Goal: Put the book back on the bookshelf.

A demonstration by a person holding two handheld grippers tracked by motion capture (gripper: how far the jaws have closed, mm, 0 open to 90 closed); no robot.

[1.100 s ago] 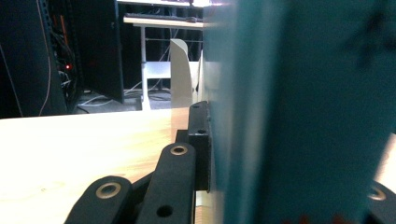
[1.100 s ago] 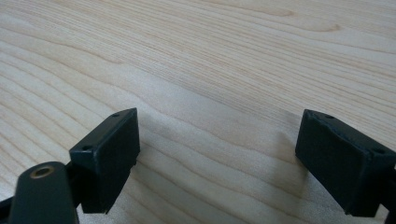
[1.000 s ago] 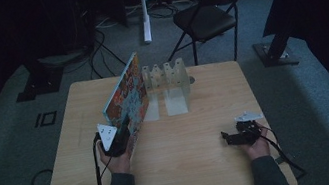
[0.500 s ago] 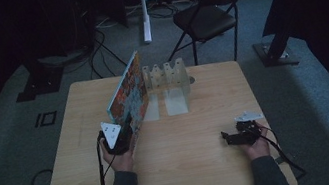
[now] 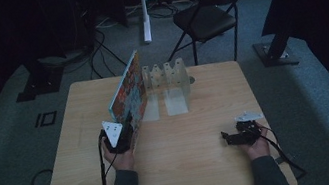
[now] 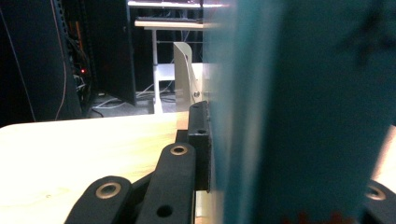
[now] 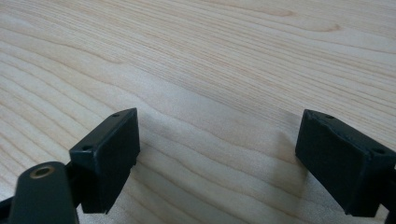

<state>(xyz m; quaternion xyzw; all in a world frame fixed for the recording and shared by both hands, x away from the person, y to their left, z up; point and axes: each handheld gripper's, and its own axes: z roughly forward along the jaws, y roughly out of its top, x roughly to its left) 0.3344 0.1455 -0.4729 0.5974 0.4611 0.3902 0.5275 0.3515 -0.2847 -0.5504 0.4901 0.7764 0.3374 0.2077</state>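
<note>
The picture book (image 5: 128,91) is standing on edge, tilted, near the middle of the wooden table (image 5: 190,169), its colourful cover facing the person's left and its far end reaching just beside the clear slotted book rack (image 5: 165,74). The left gripper (image 5: 118,136) is clamping the book's near lower corner; in the left gripper view the teal cover (image 6: 299,112) is sitting flush against a black pad (image 6: 200,140), so the jaws are closing firmly on the book. The book is not yet seated in any slot of the rack; its far edge appears alongside the leftmost divider, though whether they are touching cannot be told.

The right gripper (image 5: 233,137) is resting low over bare tabletop at the person's right, well apart from book and rack. In the right gripper view its jaws are standing wide with nothing between them.

Judgement: the step in hand is carrying the book upright toward the rack for filing. The next move is calling for the book to be brought vertical and its lower edge lined up with a gap between dividers, then slid forward. The idle right gripper is available for steadying the rack, which looks light and liable to shift.
</note>
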